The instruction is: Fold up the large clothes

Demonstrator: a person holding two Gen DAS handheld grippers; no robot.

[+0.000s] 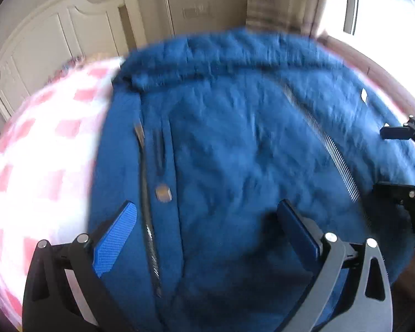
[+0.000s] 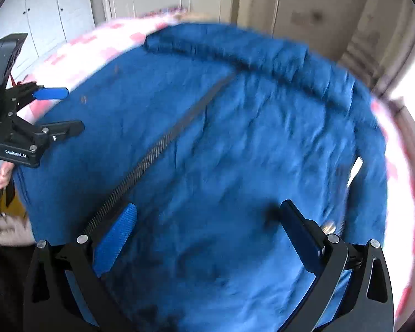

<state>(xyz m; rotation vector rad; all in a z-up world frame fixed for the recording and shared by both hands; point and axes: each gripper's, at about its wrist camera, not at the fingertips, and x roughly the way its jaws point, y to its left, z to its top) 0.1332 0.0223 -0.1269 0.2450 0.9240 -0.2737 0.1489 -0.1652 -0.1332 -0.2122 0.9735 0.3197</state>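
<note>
A large blue jacket (image 1: 235, 144) lies spread flat on a bed, its collar (image 1: 207, 66) at the far side. A toothed zipper strip (image 1: 326, 144) runs down its right half, and a dark front edge with a brown snap (image 1: 163, 192) runs down its left. My left gripper (image 1: 207, 213) hovers open over the lower front, nothing between its blue pads. My right gripper (image 2: 207, 215) is also open over the jacket (image 2: 221, 138), beside the zipper strip (image 2: 163, 144). Each gripper shows in the other's view: the right gripper (image 1: 384, 160) and the left gripper (image 2: 66, 109). Both views are blurred.
The bed has a pink and white checked cover (image 1: 41, 149), bare to the jacket's left. White panelled wardrobe doors (image 1: 55, 36) stand behind and a bright window (image 1: 387, 13) at the right. A hand (image 2: 2, 174) holds the left gripper's handle. A white label (image 2: 355, 168) sits near the jacket's right edge.
</note>
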